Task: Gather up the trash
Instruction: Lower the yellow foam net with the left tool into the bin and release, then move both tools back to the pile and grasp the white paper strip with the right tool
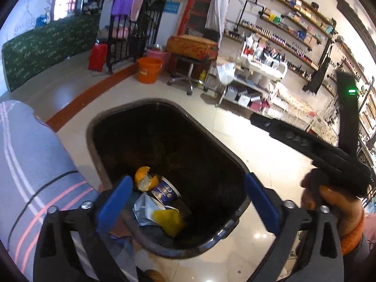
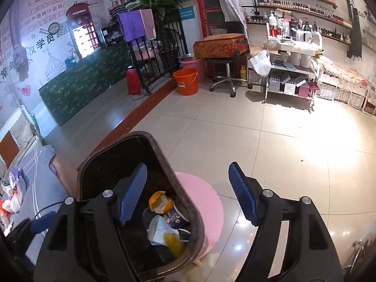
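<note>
In the left wrist view, the dark oval plastic trash bin (image 1: 98,145) fills the middle of the frame, standing on the pale tiled floor (image 1: 235,127). The left gripper (image 1: 188,190) hangs above the bin's near end with its blue-padded jaws spread wide and nothing between the pads. The trash lies at the bottom of the bin, low in the frame: a piece of orange peel (image 1: 142,178), a blue printed paper cup (image 1: 164,191) on its side touching the peel, a crumpled white wrapper (image 1: 144,208) just below the cup, and a yellow scrap (image 1: 172,221) at the wrapper's lower right.

At the right edge of that view a hand in an orange sleeve (image 1: 338,206) grips the black body of the other tool.

In the right wrist view, the right gripper (image 2: 185,192) sits in the lower middle of the frame, its jaws well apart and empty (one blue pad over the bin's opening, the other over bare floor). The bin (image 2: 94,164) stands at lower left, with a round pink stool (image 2: 206,202) just beside it on its right. The same orange peel (image 2: 161,203), blue cup (image 2: 176,218), white wrapper (image 2: 157,230) and yellow scrap (image 2: 172,240) lie together inside it.

In the upper middle of this frame an orange plastic bucket (image 2: 186,81) stands on the floor.
</note>
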Demonstrator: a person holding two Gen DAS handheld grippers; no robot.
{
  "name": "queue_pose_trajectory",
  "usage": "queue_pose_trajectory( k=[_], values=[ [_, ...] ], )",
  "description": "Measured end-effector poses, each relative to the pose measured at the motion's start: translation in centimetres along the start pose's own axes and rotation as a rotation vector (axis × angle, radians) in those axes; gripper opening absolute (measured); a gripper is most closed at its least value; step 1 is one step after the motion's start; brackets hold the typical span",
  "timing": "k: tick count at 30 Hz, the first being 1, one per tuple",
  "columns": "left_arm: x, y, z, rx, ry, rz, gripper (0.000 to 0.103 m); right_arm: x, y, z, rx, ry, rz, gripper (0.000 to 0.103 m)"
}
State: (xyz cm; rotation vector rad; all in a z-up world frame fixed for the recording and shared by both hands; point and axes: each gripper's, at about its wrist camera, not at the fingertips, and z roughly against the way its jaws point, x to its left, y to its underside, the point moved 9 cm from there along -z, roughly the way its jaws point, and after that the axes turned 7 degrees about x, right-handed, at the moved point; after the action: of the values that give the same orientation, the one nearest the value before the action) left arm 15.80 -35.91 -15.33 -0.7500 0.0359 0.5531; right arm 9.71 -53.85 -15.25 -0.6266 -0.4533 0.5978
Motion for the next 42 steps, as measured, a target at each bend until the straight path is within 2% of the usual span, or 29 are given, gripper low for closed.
queue_pose_trajectory(
  k=[1,3,15,21,25,35,42],
  values=[
    [0.2,0.0,0.3,-0.010,-0.011,0.004,0.097,0.4,0.1,-0.2,0.003,-0.010,0.005,0.079],
    [1.1,0.3,1.3,-0.025,-0.041,0.027,0.097,1.5,0.3,-0.2,0.006,-0.041,0.022,0.082],
    [5.1,1.5,6.1,-0.088,-0.134,0.102,0.097,9.4,1.9,0.6,0.034,-0.164,0.158,0.085],
    [7.7,2.3,8.6,-0.112,-0.210,0.125,0.097,14.1,3.6,1.0,0.065,-0.232,0.252,0.085],
    [10.0,3.6,10.1,-0.117,-0.251,0.179,0.097,17.5,4.5,1.3,0.083,-0.282,0.301,0.085],
    [18.3,7.9,16.7,-0.125,-0.408,0.326,0.097,27.2,8.3,2.6,0.156,-0.433,0.459,0.085],
    [25.9,12.0,22.8,-0.099,-0.567,0.444,0.097,37.1,14.0,5.8,0.213,-0.592,0.694,0.085]
  ],
)
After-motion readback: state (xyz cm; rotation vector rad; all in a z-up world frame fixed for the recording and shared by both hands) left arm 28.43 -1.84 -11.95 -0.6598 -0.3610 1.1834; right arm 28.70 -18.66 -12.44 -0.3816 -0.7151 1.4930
